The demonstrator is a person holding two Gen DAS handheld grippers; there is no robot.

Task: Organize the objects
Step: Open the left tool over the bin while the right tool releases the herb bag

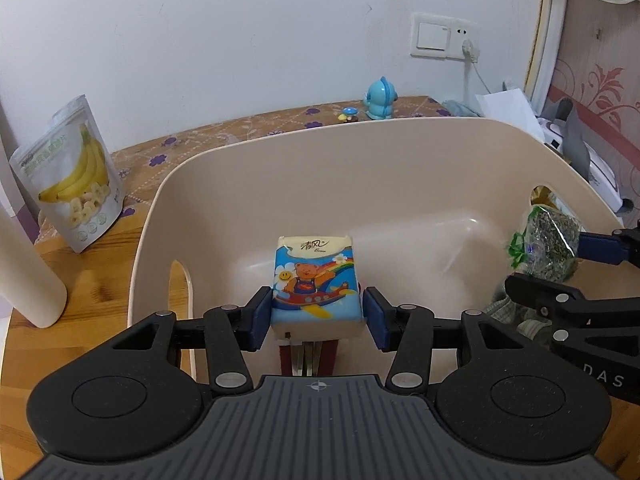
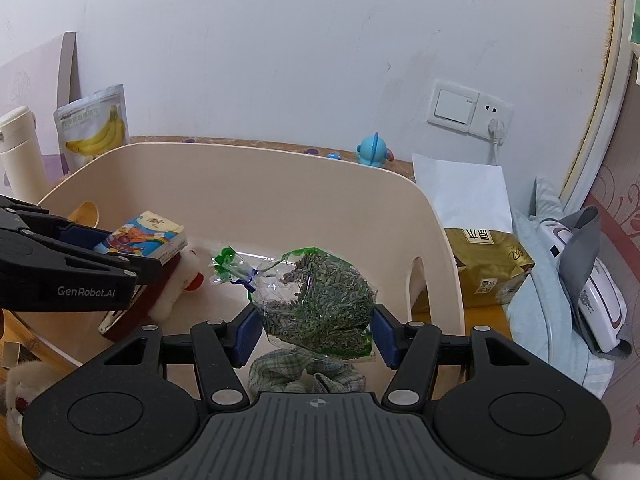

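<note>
My left gripper (image 1: 317, 316) is shut on a tissue pack (image 1: 317, 280) printed with a cartoon bear, and holds it over the beige plastic basket (image 1: 280, 168). My right gripper (image 2: 316, 330) is shut on a clear bag of dried green seeds (image 2: 320, 300), held over the same basket (image 2: 240, 176). The seed bag also shows at the right of the left wrist view (image 1: 548, 240). The tissue pack shows at the left of the right wrist view (image 2: 144, 236). In the basket lie a plush toy (image 2: 180, 280), a dark red object (image 1: 308, 356) and a checked green cloth (image 2: 304, 372).
A banana chip pouch (image 1: 72, 176) and a cream flask (image 1: 28, 272) stand left of the basket on the wooden table (image 1: 88, 292). A blue toy figure (image 1: 380, 98) stands by the wall. A gold bag (image 2: 488, 264), white paper and a grey-and-white device (image 2: 588, 280) lie right.
</note>
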